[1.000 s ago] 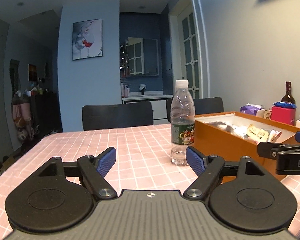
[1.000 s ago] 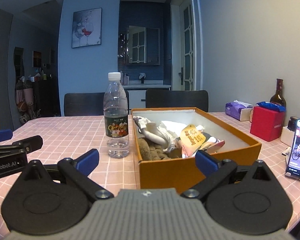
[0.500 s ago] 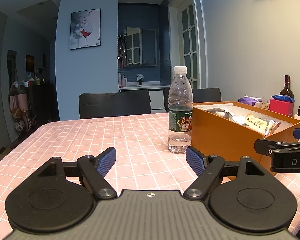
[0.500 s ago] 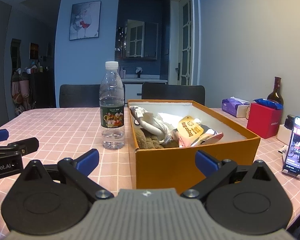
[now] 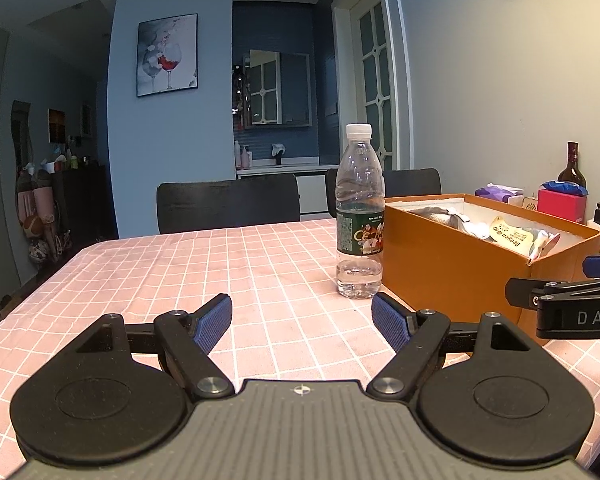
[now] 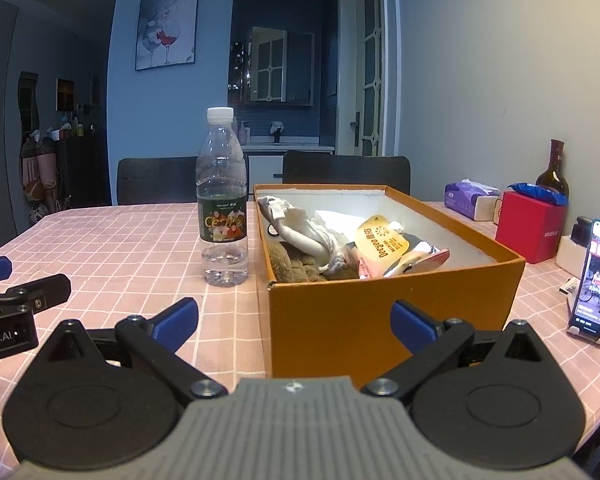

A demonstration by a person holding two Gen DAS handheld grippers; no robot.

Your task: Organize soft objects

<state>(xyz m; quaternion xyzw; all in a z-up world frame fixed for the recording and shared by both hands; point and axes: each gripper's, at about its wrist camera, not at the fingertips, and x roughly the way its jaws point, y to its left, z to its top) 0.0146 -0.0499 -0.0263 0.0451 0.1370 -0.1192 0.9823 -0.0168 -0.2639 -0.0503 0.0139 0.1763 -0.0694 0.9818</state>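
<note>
Dim room, box [image 6: 380,320] contents [image 6: 332,244] jumbled

Orange box [image 6: 340,320] on pink white-checked tablecloth [image 5: 260,264], blue-padded black gripper [image 5: 302,322]

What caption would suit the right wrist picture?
Open right hand-held gripper faces an orange box of soft items beside a water bottle.

Bottle [image 6: 221,200] left of box [image 6: 380,312]; phone [image 6: 596,276] right.
</note>
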